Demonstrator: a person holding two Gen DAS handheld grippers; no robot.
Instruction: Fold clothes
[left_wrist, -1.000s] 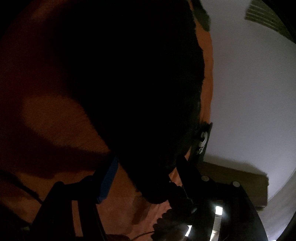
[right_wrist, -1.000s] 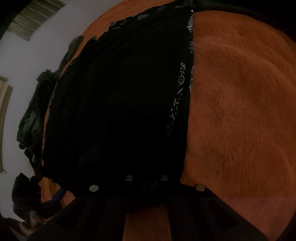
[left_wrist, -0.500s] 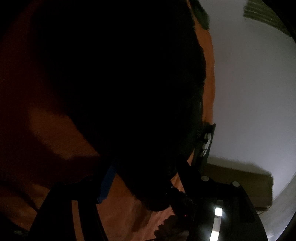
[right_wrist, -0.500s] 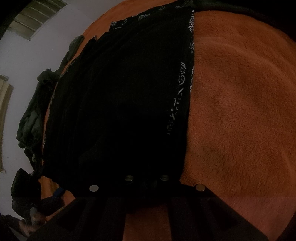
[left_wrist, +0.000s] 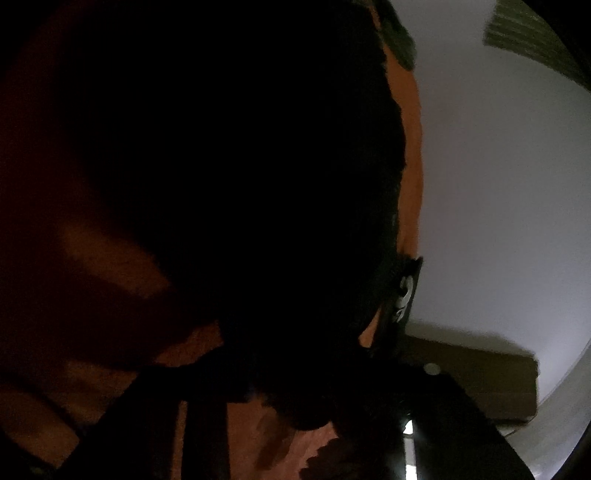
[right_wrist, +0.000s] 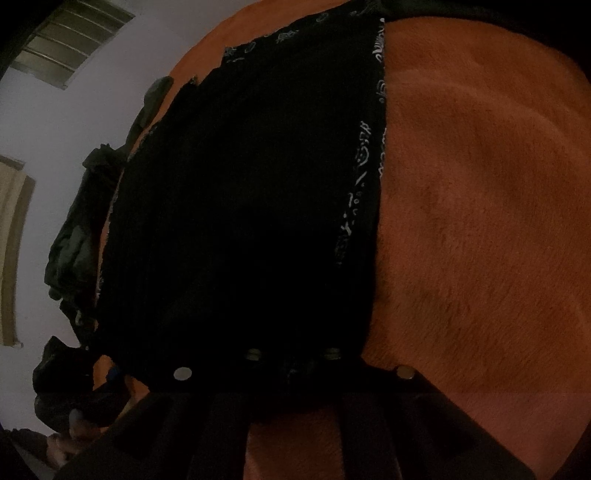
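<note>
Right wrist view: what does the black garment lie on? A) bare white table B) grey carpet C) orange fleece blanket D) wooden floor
C: the black garment, with white paisley print along its edge, lies spread on the fuzzy orange fleece blanket, which fills the right half of the view.

A black garment (left_wrist: 251, 177) fills most of the dim left wrist view, lying on an orange blanket (left_wrist: 110, 258). The left tool (left_wrist: 295, 398) sits at the garment's near edge, too dark to tell how its jaws stand. A pale wall (left_wrist: 498, 184) and a brown board (left_wrist: 472, 380) show at right.
</note>
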